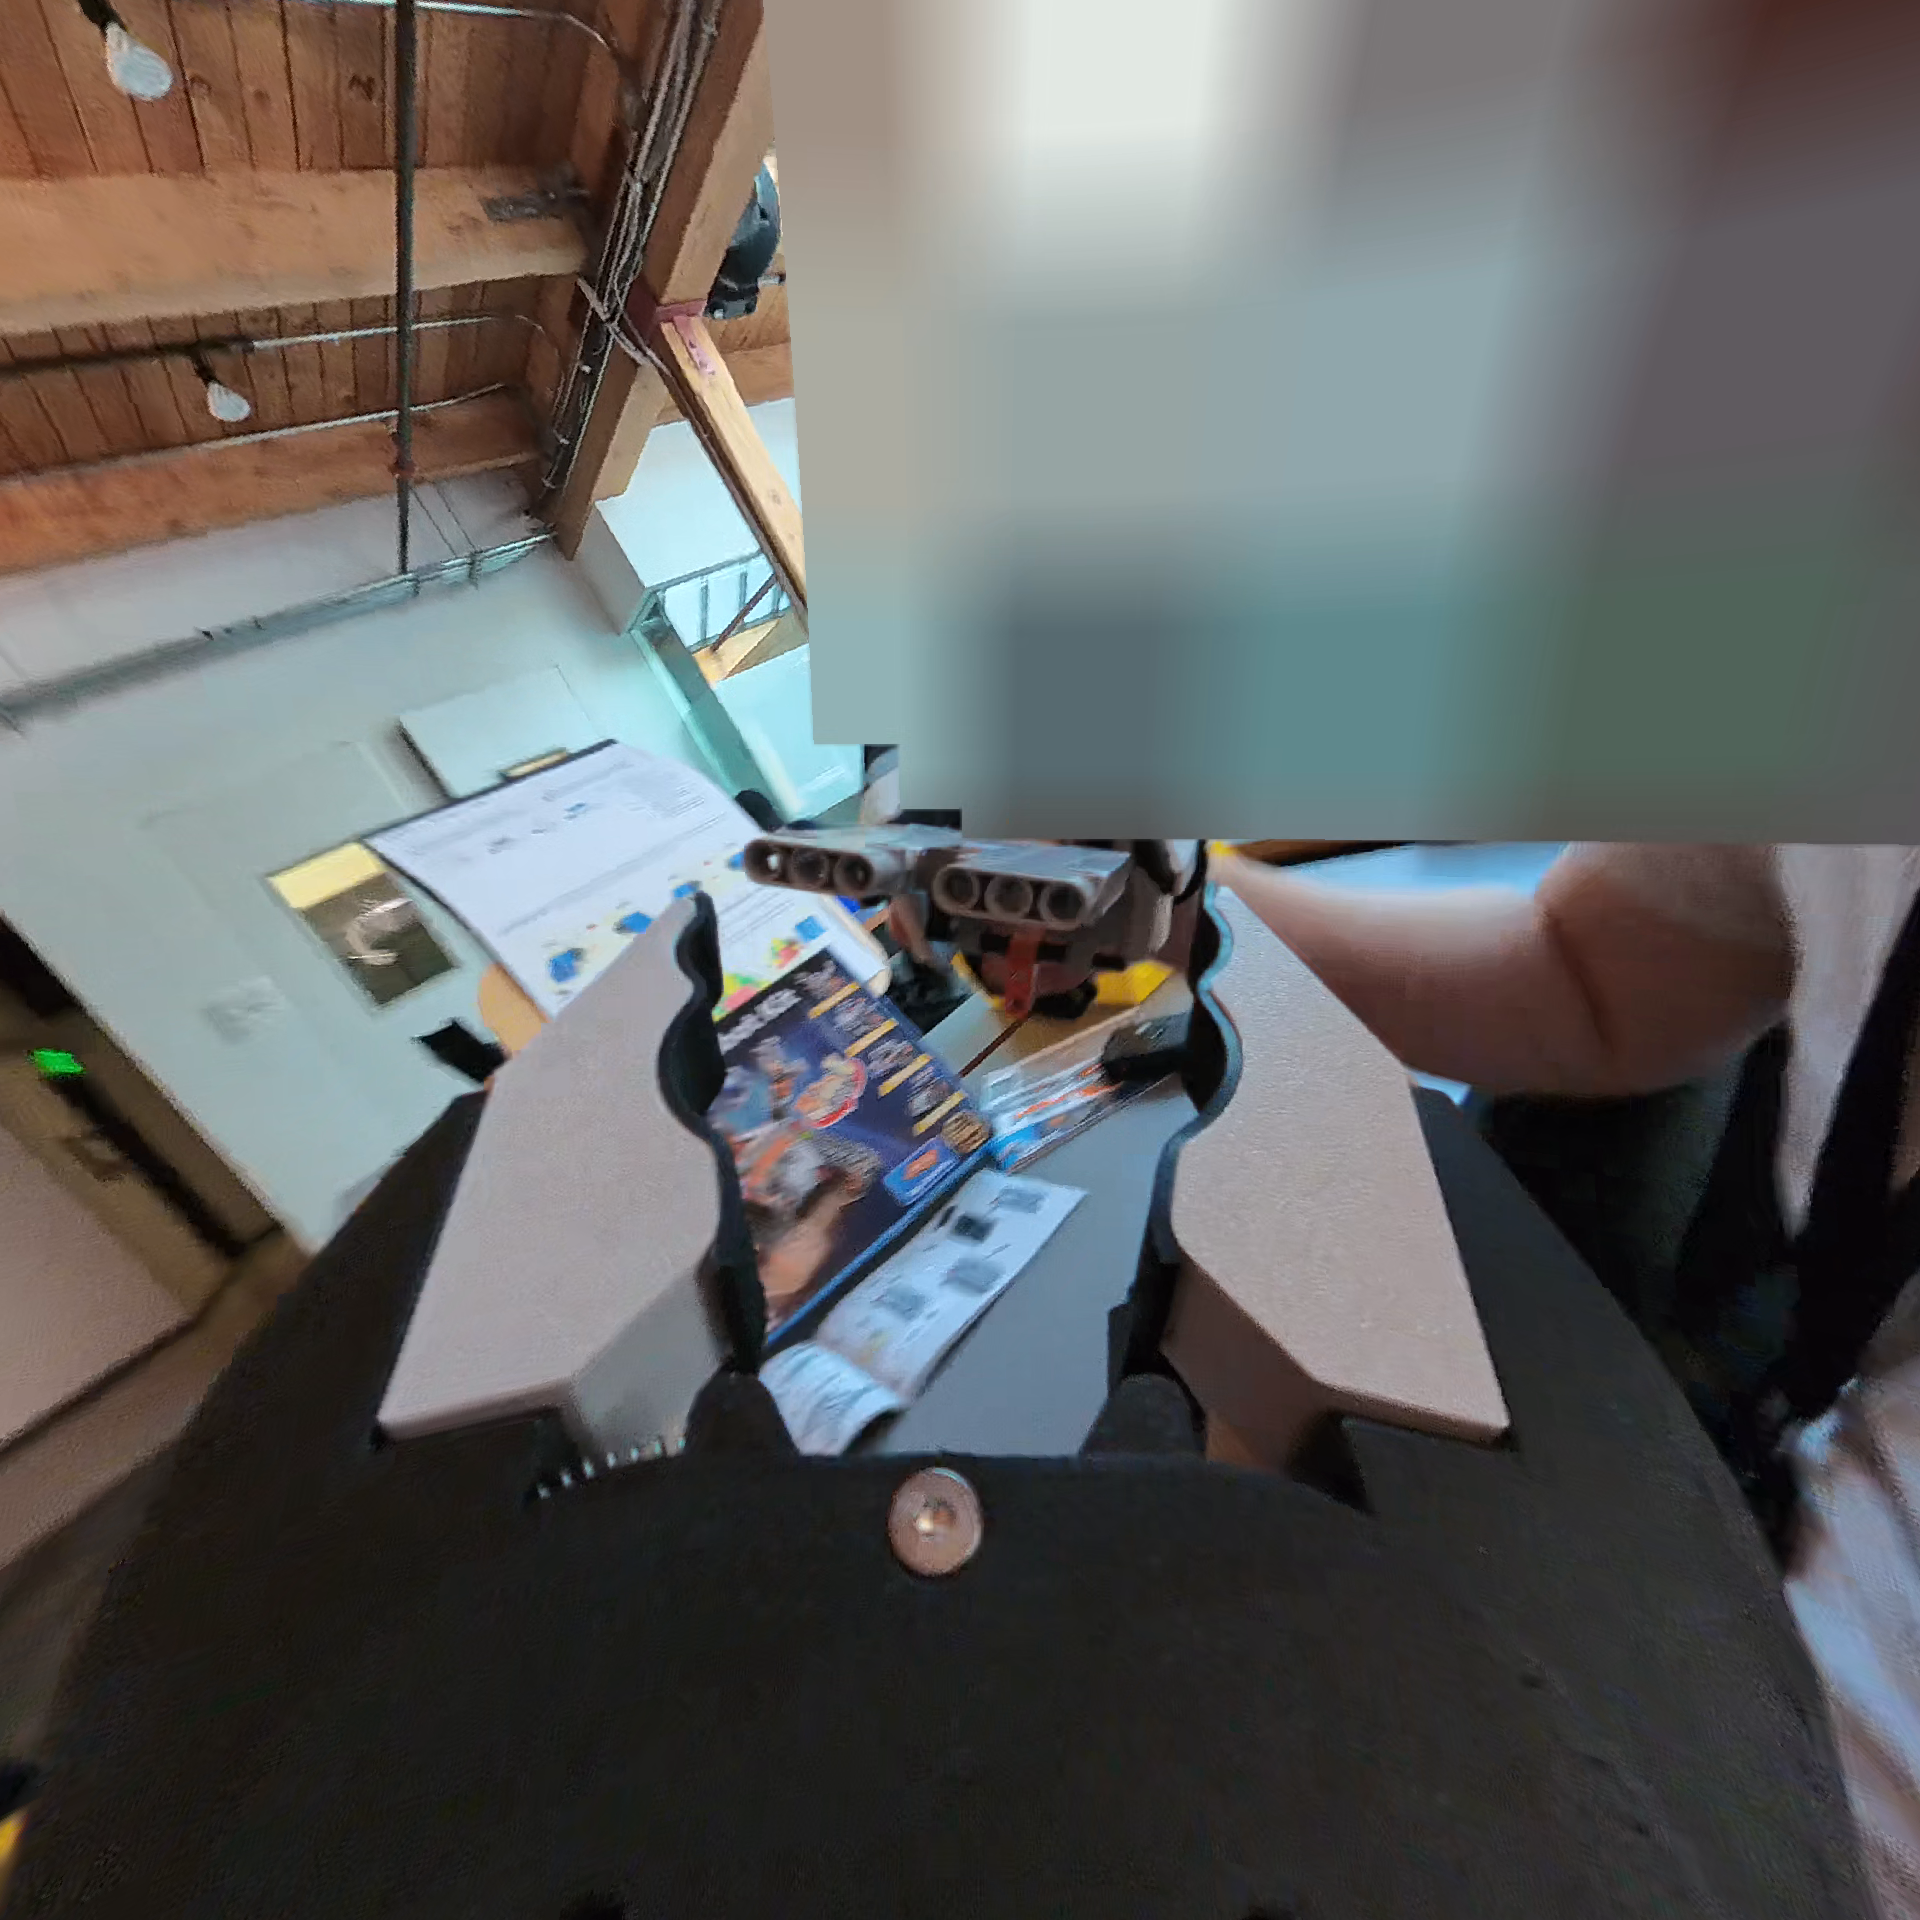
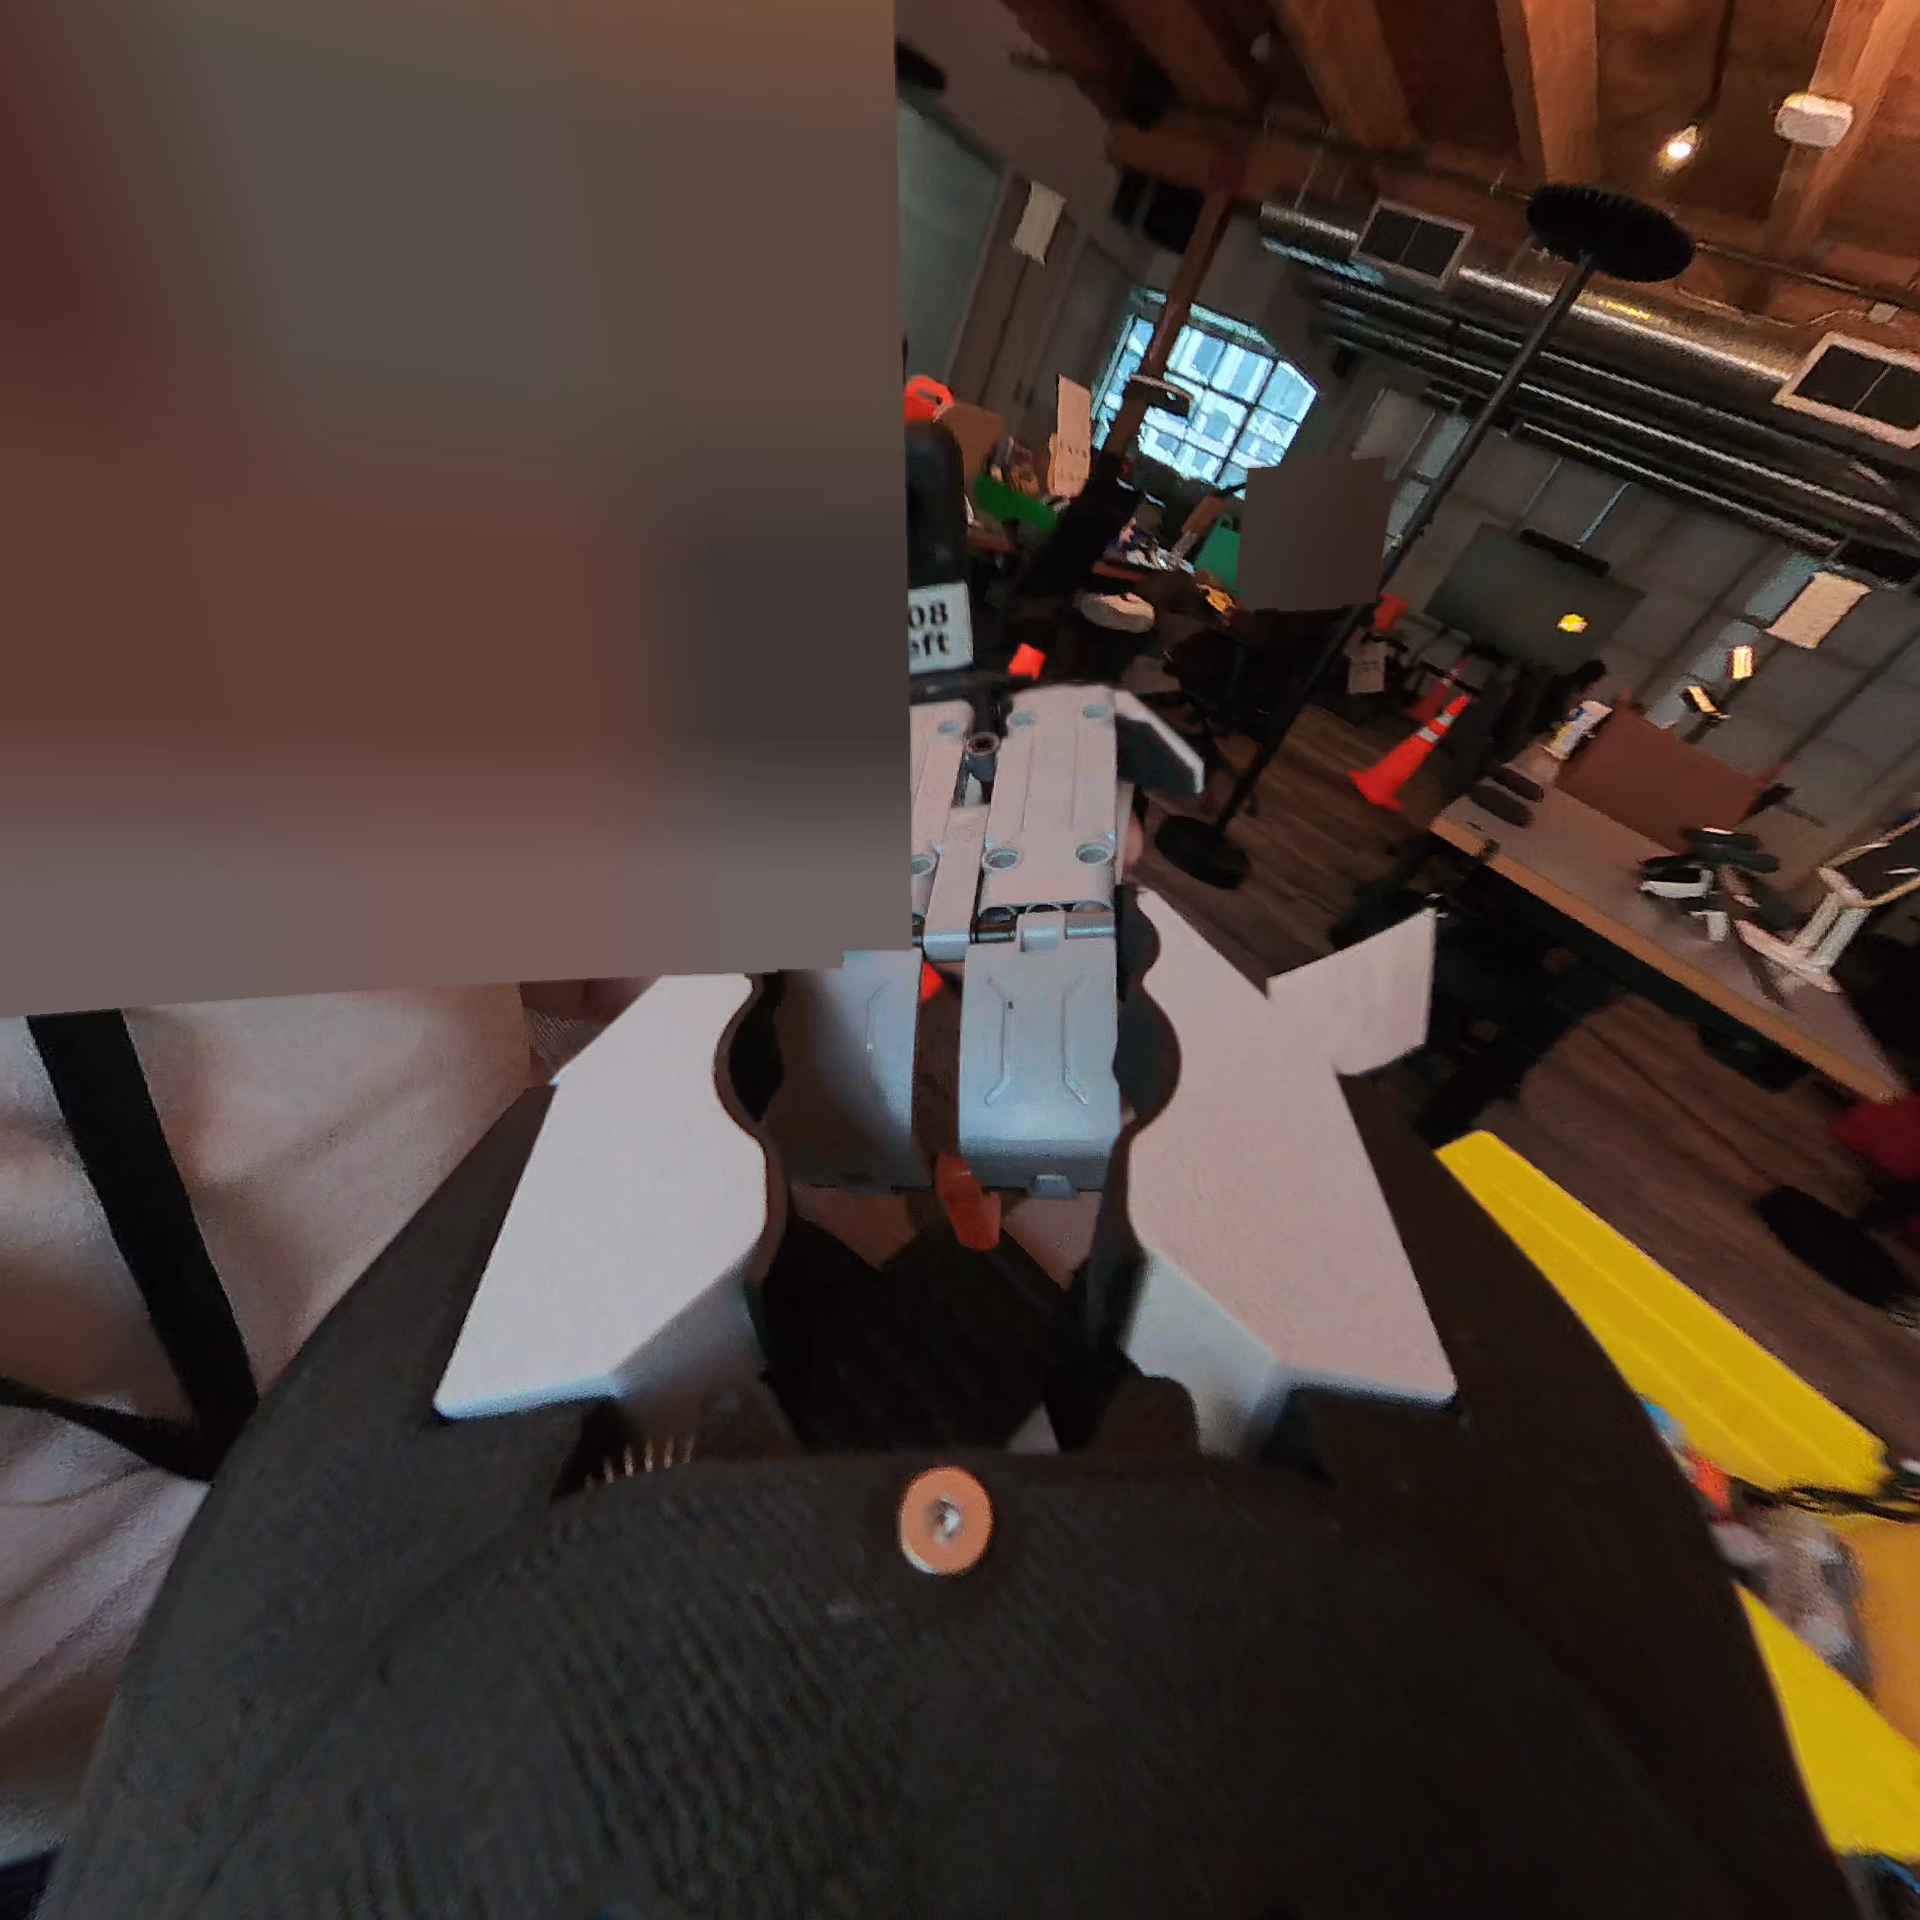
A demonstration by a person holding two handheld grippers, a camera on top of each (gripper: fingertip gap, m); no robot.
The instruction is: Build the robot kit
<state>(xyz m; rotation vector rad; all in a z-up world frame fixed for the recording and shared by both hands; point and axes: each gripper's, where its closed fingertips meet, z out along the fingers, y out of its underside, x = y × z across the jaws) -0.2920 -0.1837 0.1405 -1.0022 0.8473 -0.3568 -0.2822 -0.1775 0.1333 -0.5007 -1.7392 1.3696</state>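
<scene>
Jaws of right gripper (image 2: 940, 1049) clamp grey brick model (image 2: 1023, 1049); left gripper (image 1: 951, 997) gapes.

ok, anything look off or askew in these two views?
Only slightly: the grey brick-built model sits off-centre between the right gripper fingers, nearer one than the other. Booklets lie scattered at angles on the dark table under the open left gripper.

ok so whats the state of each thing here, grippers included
left gripper: open, holding nothing
right gripper: jaws around the grey brick-built model, grip unclear
brick-built model: lifted off the table
instruction booklet: open
colourful toy box: lying flat on the dark table
</scene>
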